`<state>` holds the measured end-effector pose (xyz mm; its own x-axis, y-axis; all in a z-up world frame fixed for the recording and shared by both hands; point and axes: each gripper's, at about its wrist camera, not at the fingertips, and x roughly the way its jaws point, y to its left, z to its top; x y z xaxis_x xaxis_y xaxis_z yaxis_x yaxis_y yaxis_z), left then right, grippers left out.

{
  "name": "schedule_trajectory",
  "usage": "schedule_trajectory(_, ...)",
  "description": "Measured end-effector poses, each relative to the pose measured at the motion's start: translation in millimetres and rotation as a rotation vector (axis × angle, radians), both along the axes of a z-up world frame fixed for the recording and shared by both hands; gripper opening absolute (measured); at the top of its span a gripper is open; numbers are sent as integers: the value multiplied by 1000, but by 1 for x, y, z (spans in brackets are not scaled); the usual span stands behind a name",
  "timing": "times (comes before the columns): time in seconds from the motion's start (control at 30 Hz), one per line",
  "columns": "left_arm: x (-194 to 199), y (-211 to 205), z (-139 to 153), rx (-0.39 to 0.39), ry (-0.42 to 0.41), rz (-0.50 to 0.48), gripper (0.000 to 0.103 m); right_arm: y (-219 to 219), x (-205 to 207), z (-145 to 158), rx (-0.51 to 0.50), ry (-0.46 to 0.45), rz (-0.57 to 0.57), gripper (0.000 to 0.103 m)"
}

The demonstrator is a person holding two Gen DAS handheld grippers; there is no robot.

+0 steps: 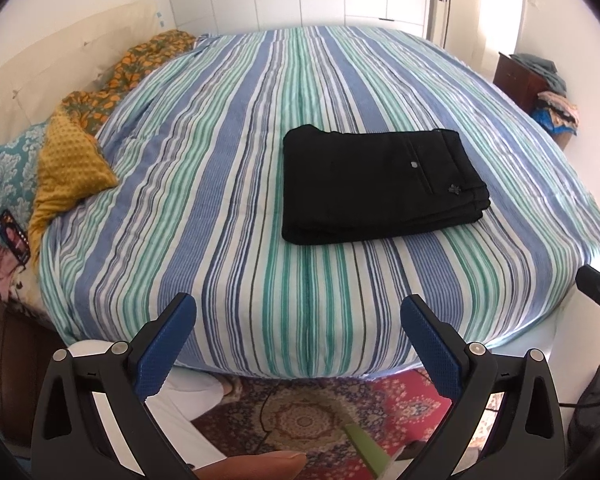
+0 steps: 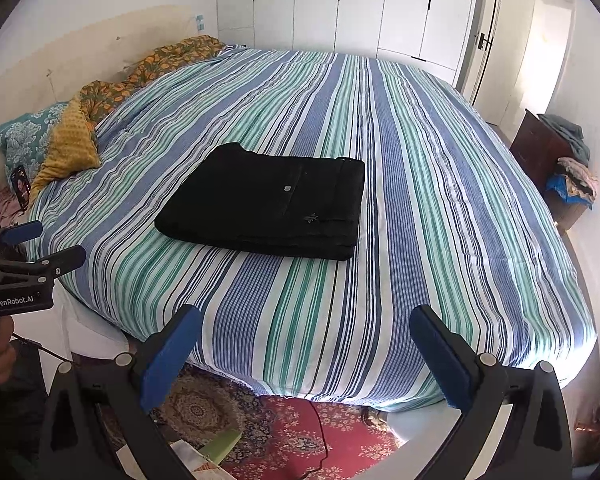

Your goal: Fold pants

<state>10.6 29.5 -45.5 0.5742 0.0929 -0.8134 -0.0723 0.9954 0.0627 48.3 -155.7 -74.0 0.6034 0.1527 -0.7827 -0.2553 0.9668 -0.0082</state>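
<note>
The black pants (image 1: 380, 184) lie folded into a neat flat rectangle in the middle of the bed, right on top of the blue, green and white striped bedspread (image 1: 220, 200). Layers stacked evenly, a small pale button showing on the back pocket, the waistband edge turned toward the right side of the bed. Nothing is touching them.

Both tools hang back off the near edge of the mattress, well apart from the garment. The left gripper (image 1: 298, 344) has its blue-padded jaws spread wide, nothing between them, with only the bedspread edge and the red patterned rug (image 1: 312, 420) showing through the gap. The right gripper (image 2: 306, 352) is the same story: jaws wide apart, empty, hovering over the foot of the bed. From the right camera the pants (image 2: 264, 204) sit slightly left of centre, and the left gripper pokes in at the far left edge of that view, black frame, blue tip.

Along the head of the bed, a mustard-yellow knobbly cushion (image 1: 68, 160) leans beside a teal damask-print pillow (image 1: 8, 172), with an orange floral blanket (image 1: 140, 64) bunched against the cream headboard (image 1: 60, 52). White wardrobe doors (image 2: 360, 4) line the far wall. Over on the right, a dark wooden cabinet (image 2: 540, 148) carries a heap of mixed clothes (image 2: 576, 176).
</note>
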Motion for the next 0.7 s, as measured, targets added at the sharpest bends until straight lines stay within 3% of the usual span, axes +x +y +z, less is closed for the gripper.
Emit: schedule_trajectory(0.7, -1, -6, 0, 23, 9, 9, 102, -2, 0, 2, -20, -18, -27, 103)
